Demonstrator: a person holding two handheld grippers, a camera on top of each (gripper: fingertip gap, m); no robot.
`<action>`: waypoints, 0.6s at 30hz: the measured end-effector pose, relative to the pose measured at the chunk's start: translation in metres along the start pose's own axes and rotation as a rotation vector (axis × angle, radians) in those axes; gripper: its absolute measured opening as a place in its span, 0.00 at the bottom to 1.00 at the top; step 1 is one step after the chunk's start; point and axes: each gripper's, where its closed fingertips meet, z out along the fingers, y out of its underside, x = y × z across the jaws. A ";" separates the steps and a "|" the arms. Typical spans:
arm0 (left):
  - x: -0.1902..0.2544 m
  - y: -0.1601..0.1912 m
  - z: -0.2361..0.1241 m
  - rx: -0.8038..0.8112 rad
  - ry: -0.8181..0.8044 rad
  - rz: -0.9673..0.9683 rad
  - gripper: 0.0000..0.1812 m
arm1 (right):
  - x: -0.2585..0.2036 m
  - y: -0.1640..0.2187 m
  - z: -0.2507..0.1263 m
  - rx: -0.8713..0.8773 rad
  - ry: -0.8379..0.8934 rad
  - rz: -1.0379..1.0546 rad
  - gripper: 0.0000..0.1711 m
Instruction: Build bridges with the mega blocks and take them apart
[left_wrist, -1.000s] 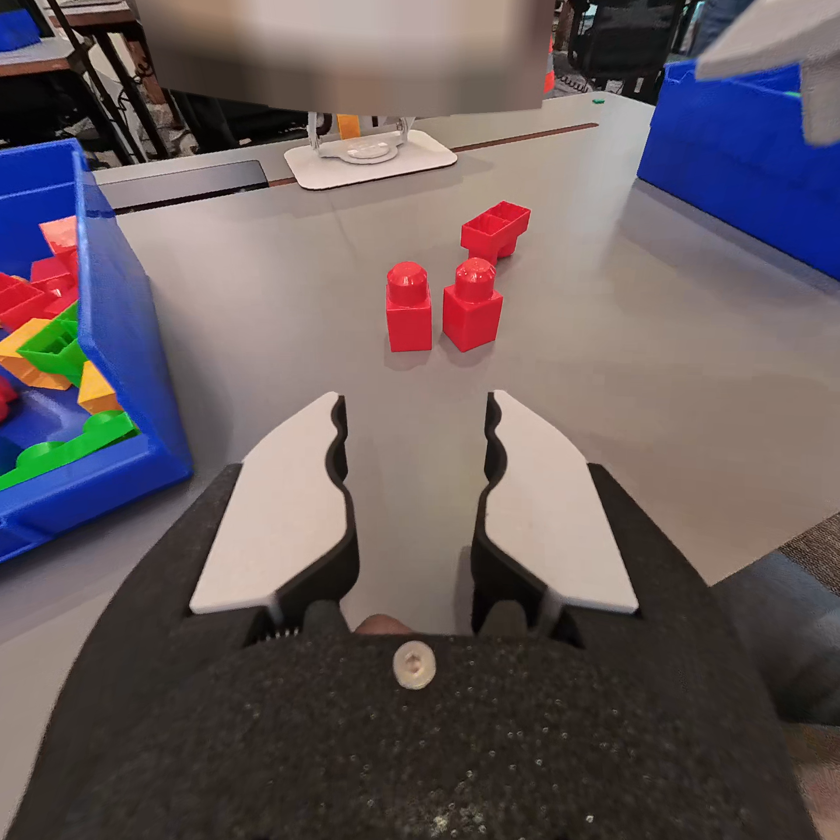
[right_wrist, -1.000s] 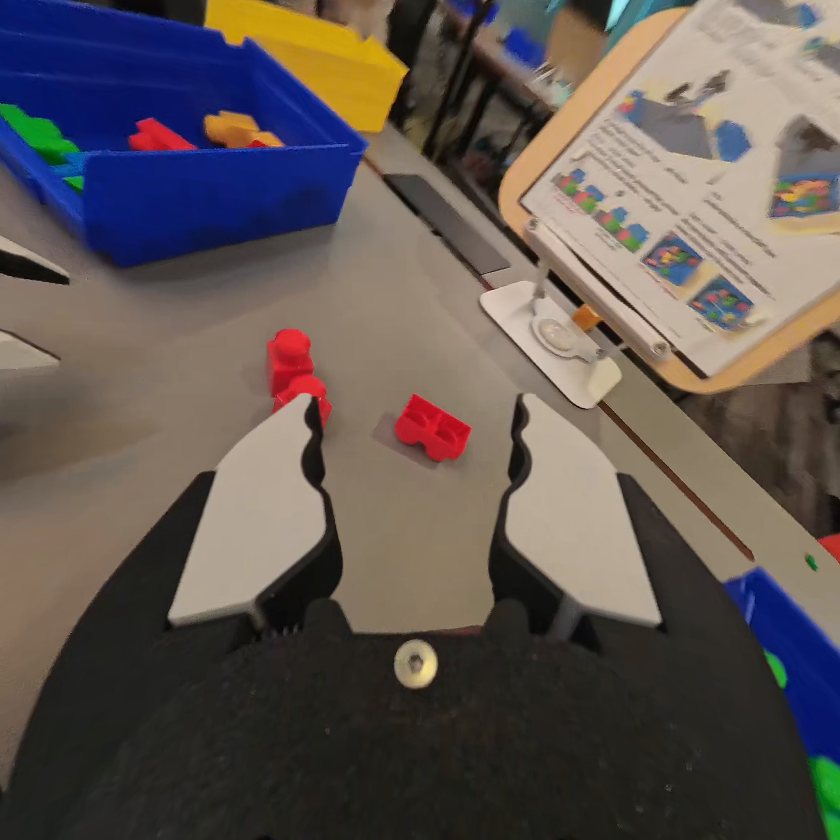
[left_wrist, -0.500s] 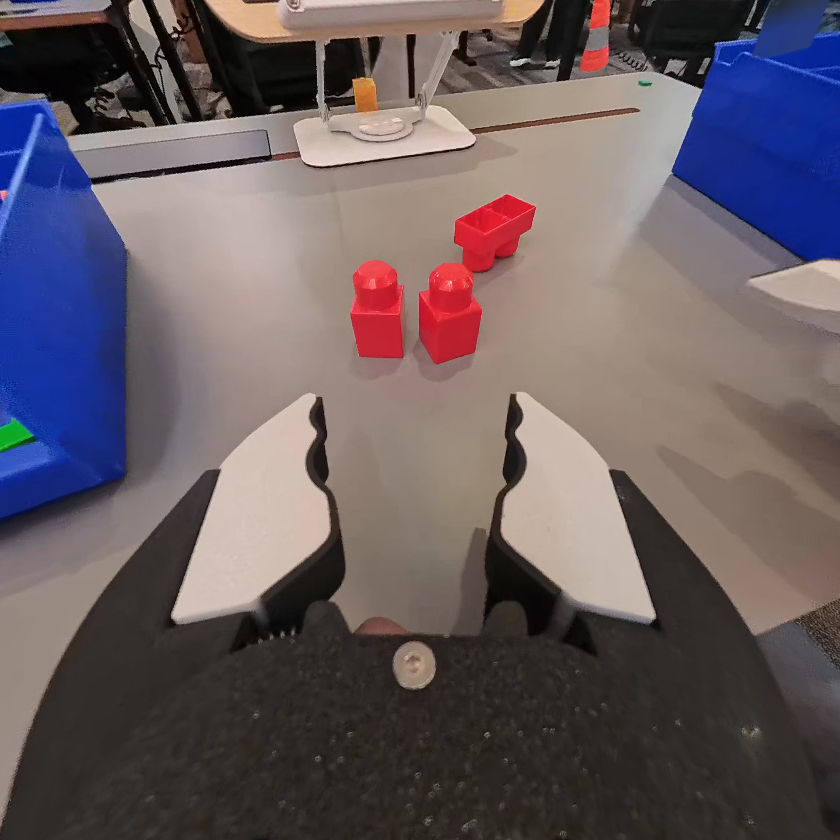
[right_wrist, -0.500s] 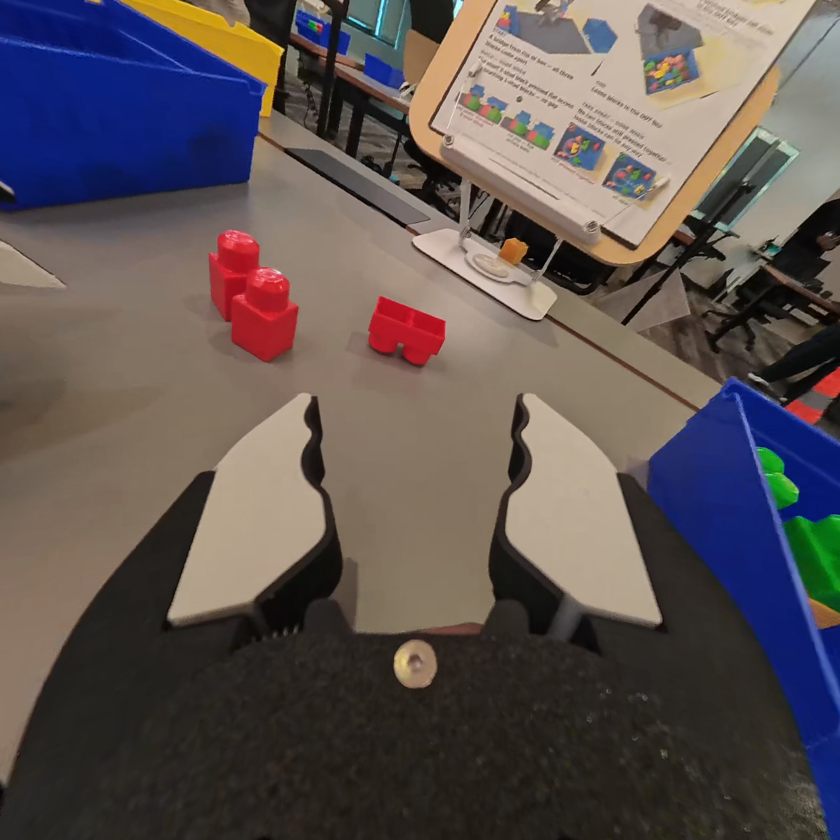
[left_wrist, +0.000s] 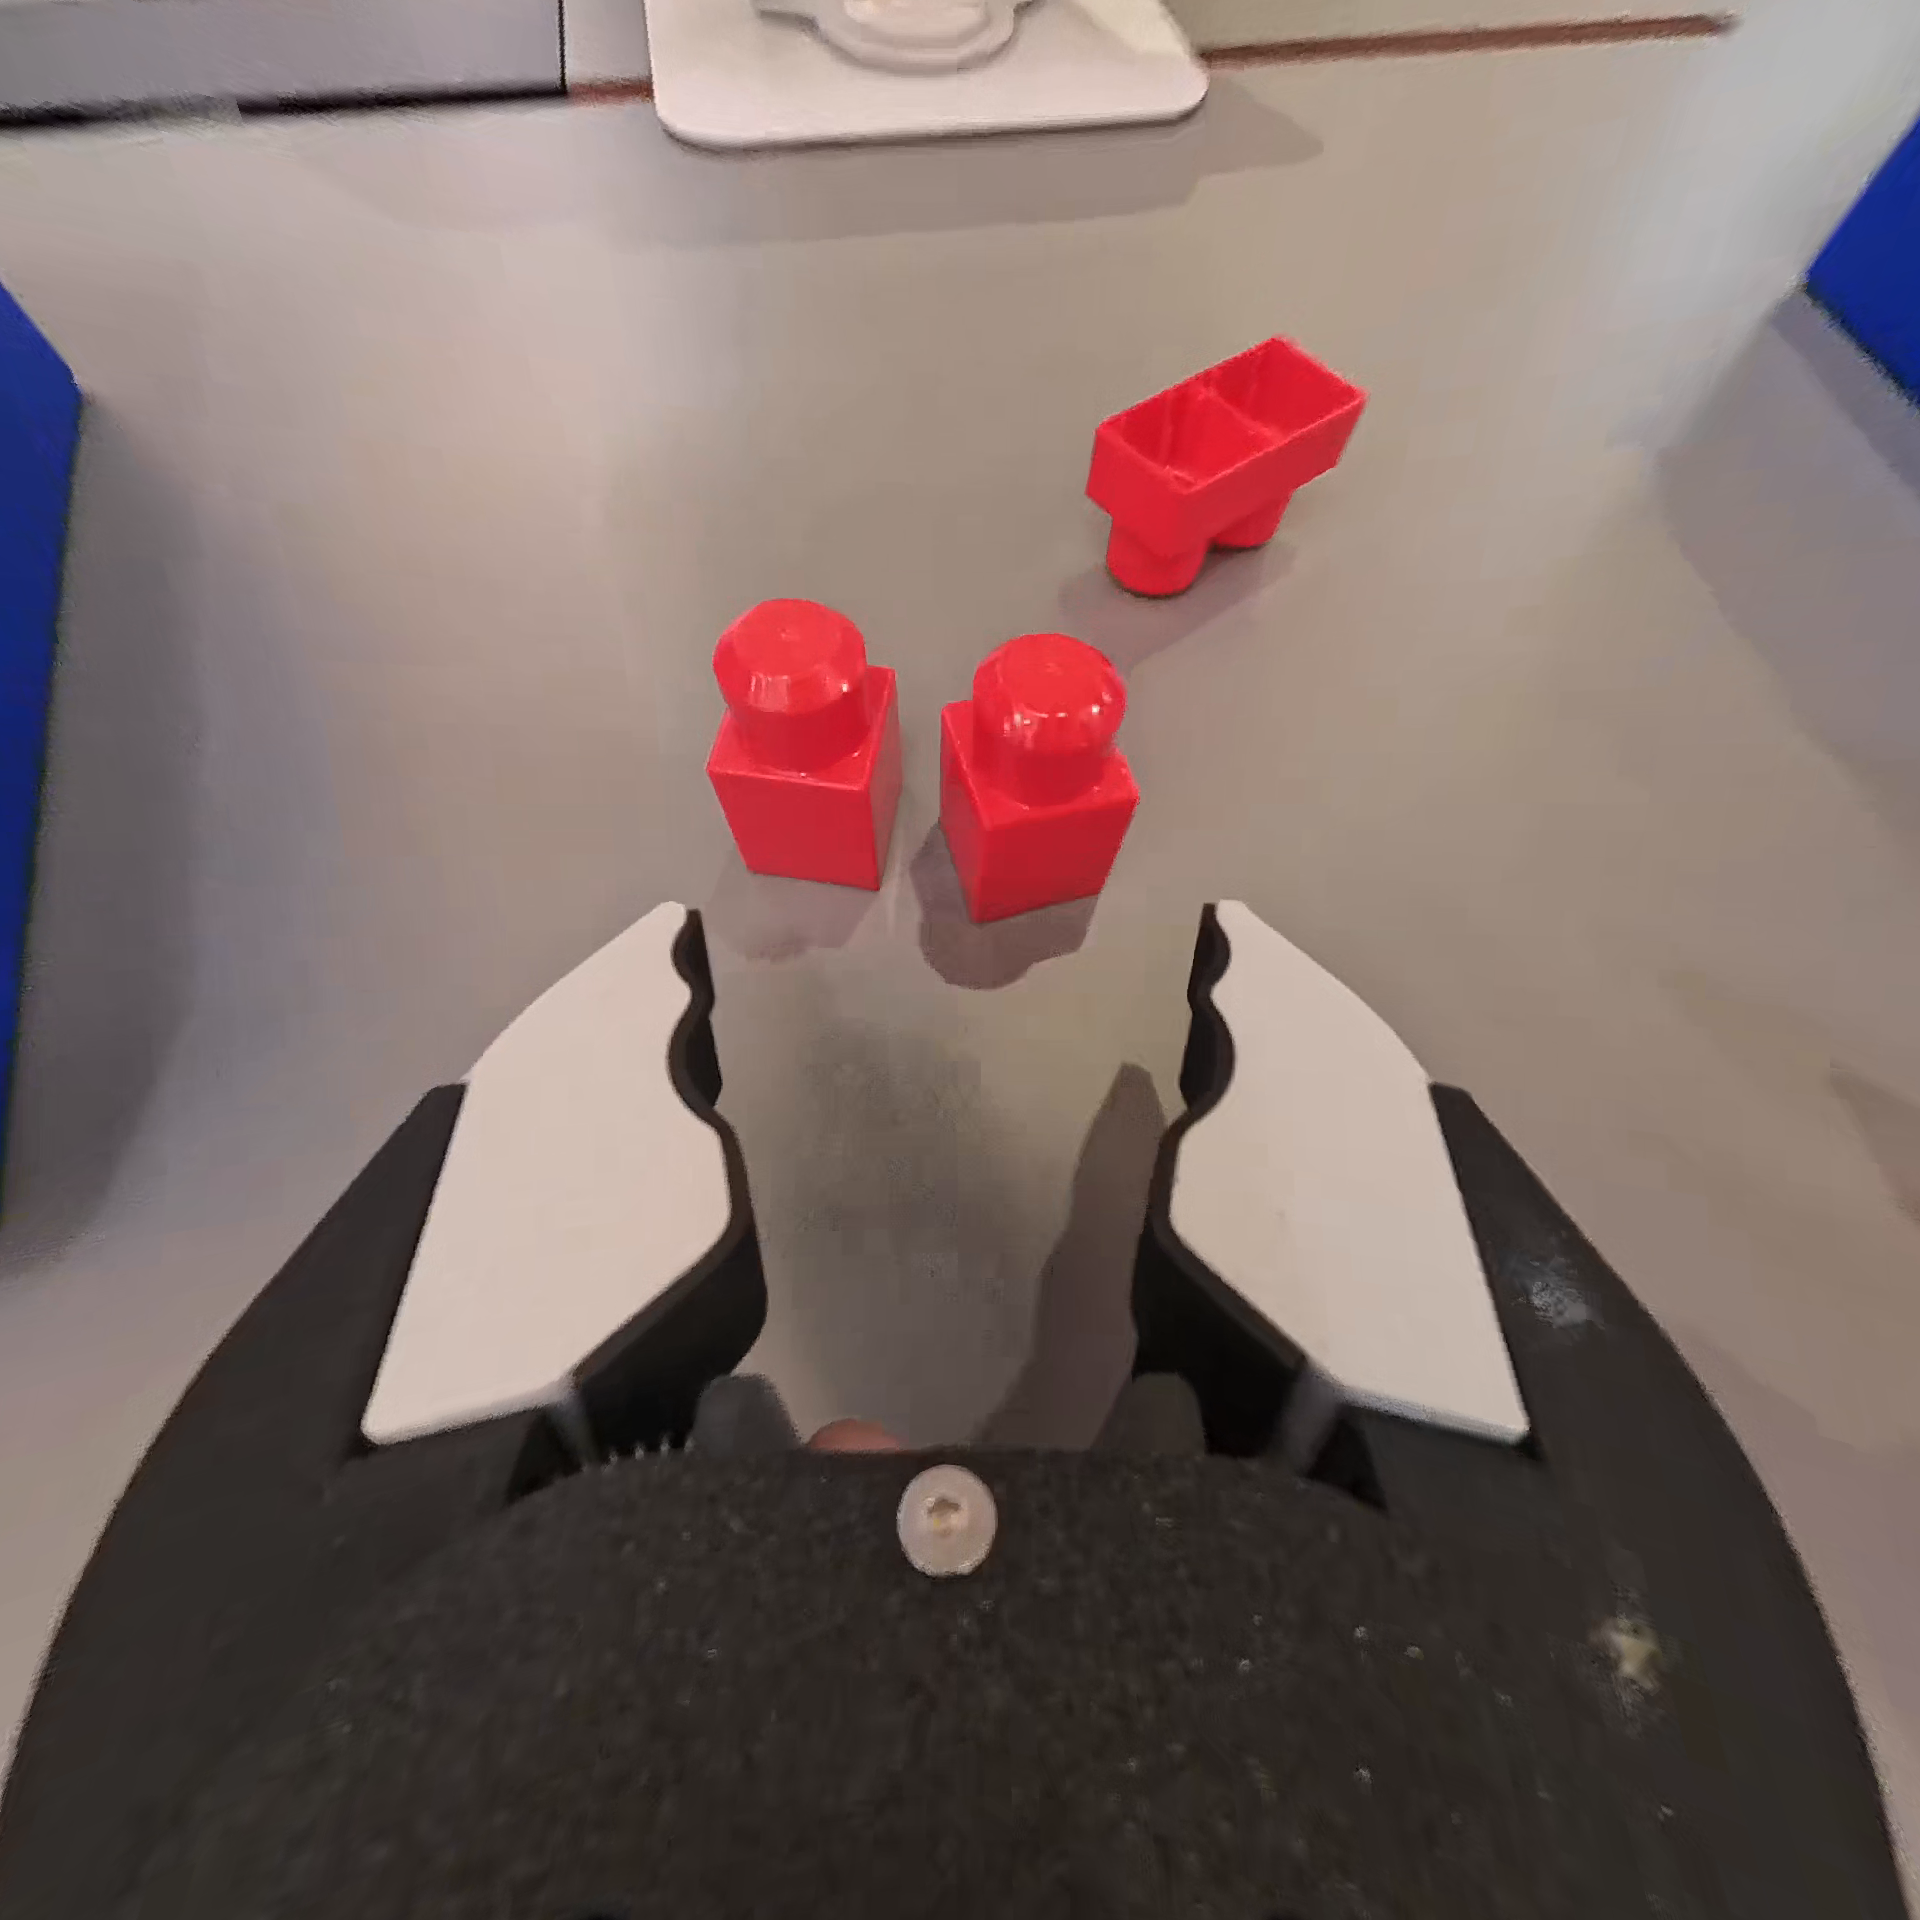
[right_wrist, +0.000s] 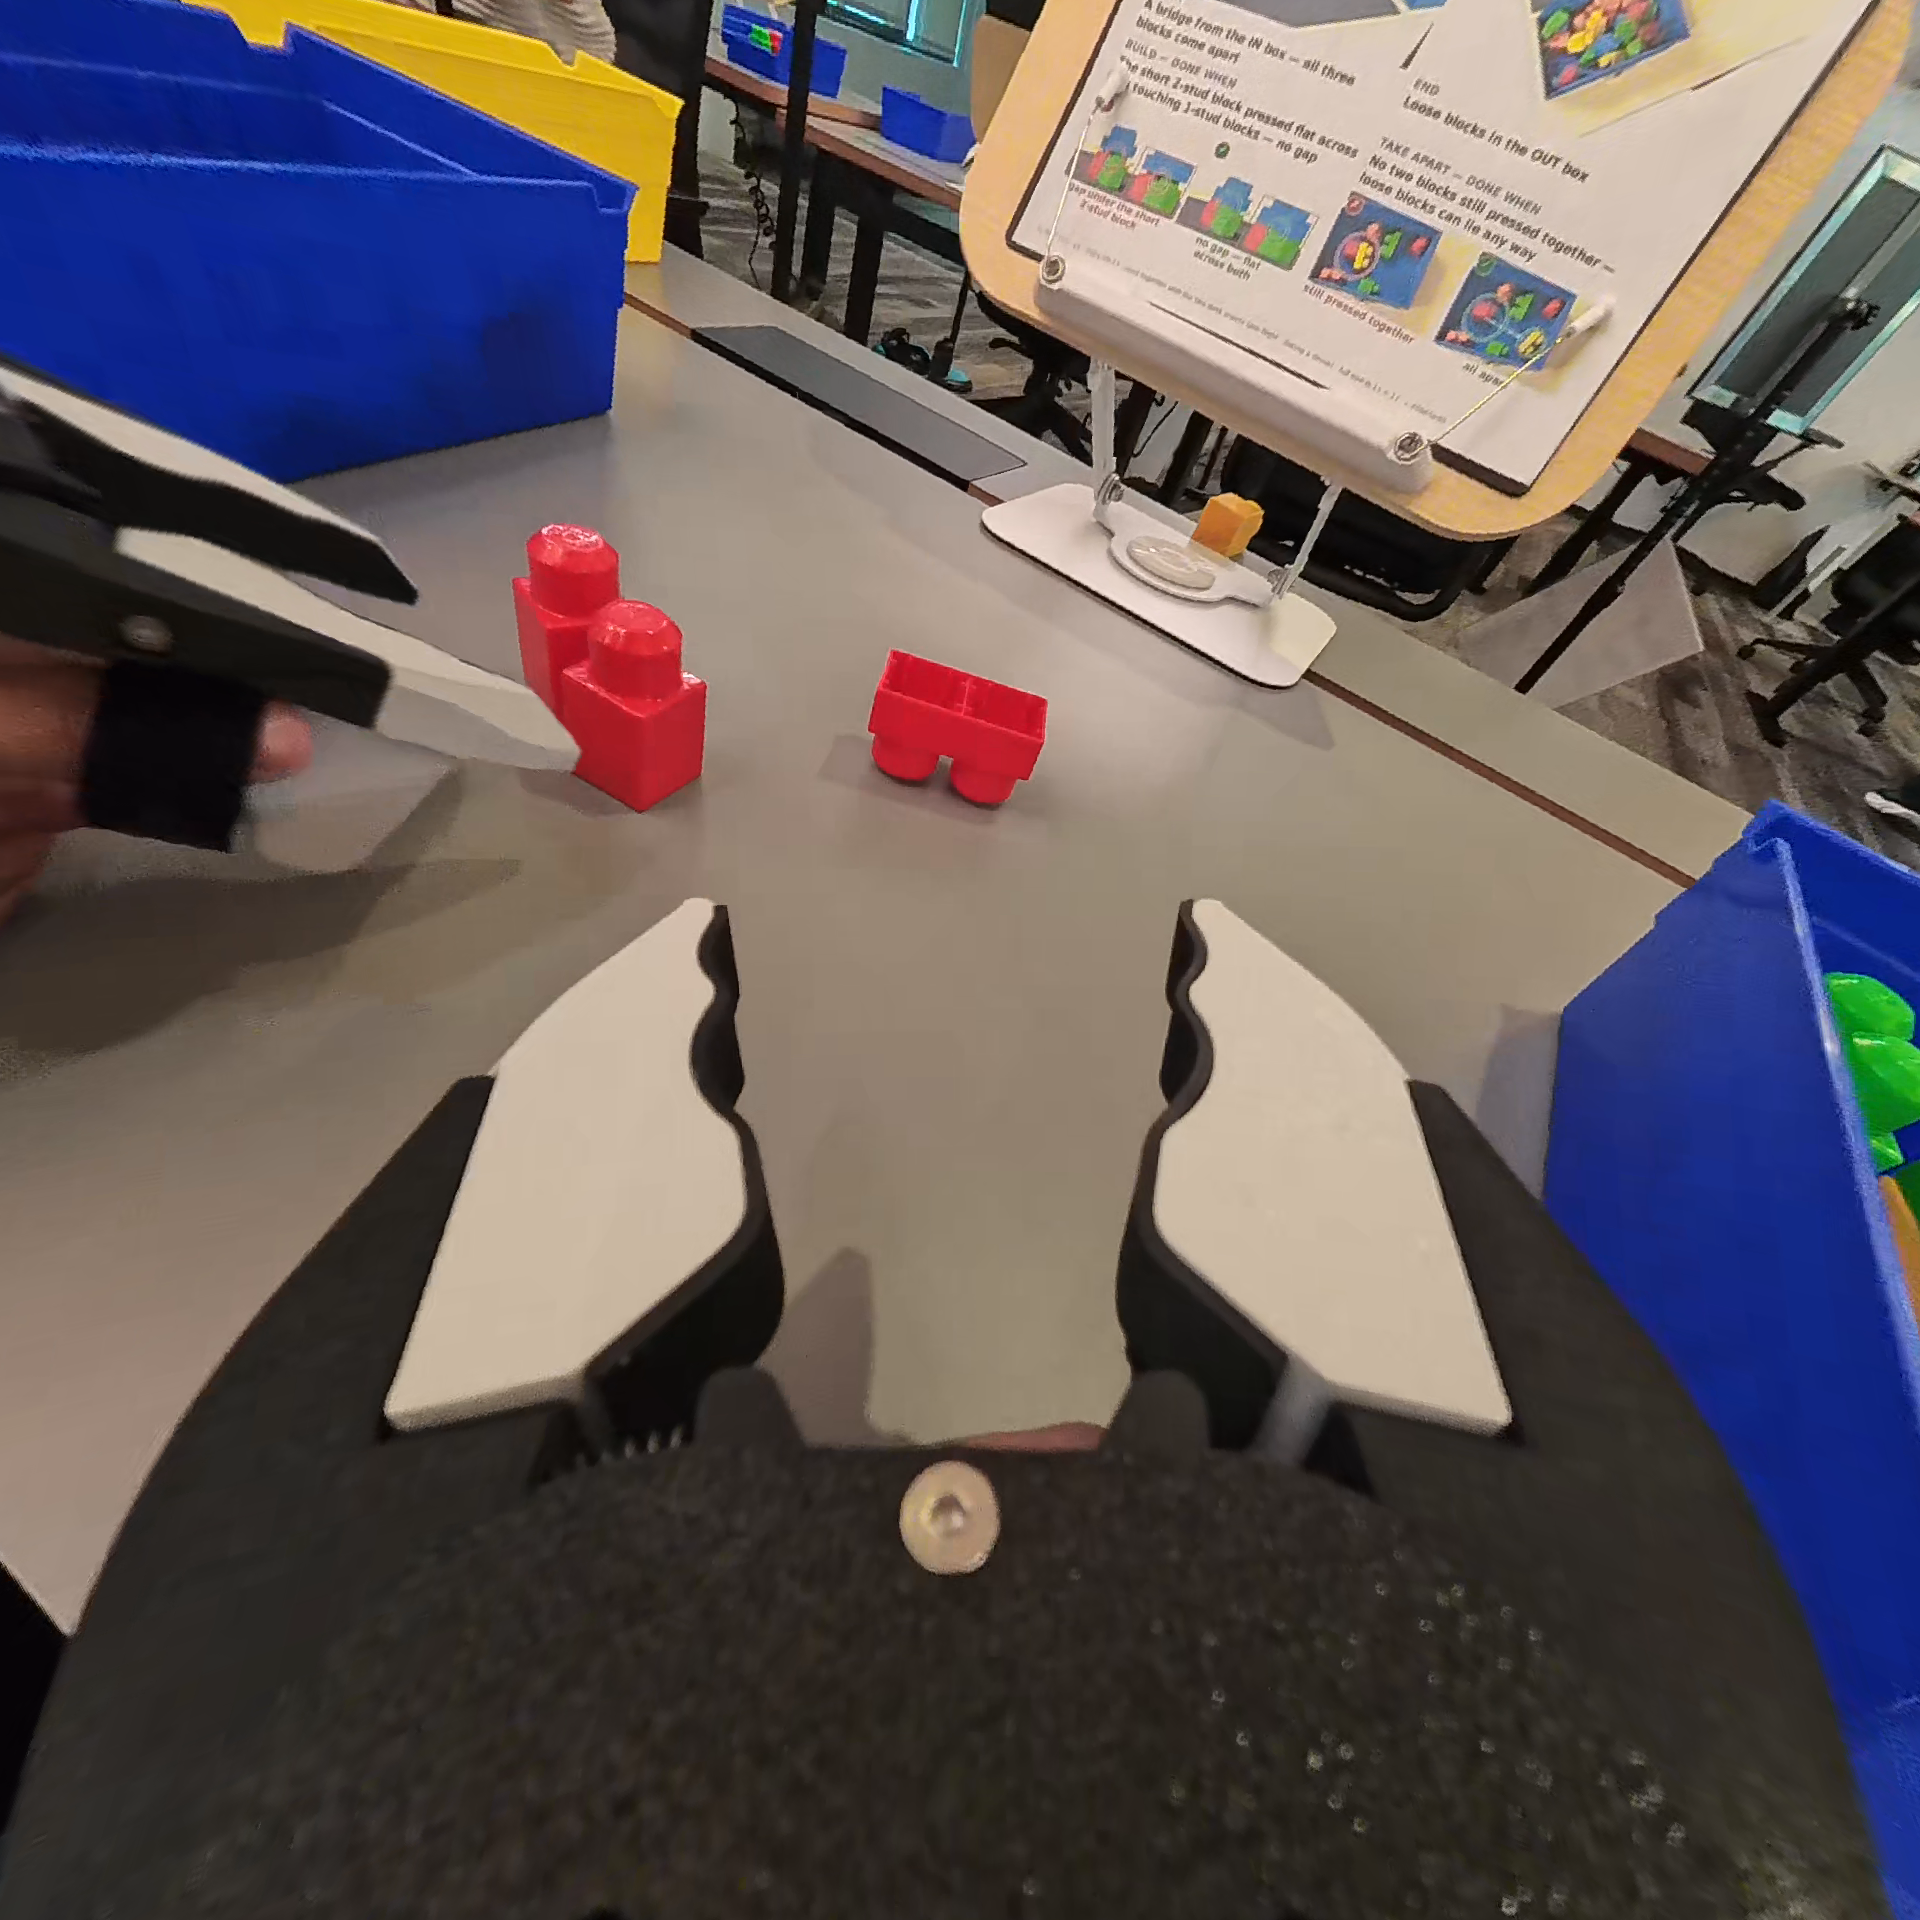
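Bridge not yet assembled: two single-stud red blocks (left_wrist: 805, 748) (left_wrist: 1039, 779) are being approached on the tabletop (left_wrist: 416, 520) by the empty, spread left claw (left_wrist: 945, 914); the two-stud block (left_wrist: 1221, 457) is lying inverted nearby, unmounted. The right claw (right_wrist: 951, 914) is likewise being held apart, empty.

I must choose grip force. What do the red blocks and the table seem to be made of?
Red blocks: probably hard moulded plastic, glossy, with bright highlights on the studs and a thin-walled hollow underside. Table: smooth grey matte top, perhaps laminate; it shows soft shadows.
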 end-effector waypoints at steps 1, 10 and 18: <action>-0.002 0.002 0.006 -0.031 0.001 -0.015 0.49 | 0.001 -0.001 -0.001 0.003 -0.001 0.005 0.46; -0.002 0.009 0.031 -0.171 0.016 -0.013 0.51 | 0.008 0.000 -0.003 0.005 -0.017 0.035 0.46; -0.010 0.005 0.038 -0.174 -0.041 -0.001 0.52 | 0.003 0.001 -0.002 -0.003 -0.037 0.028 0.46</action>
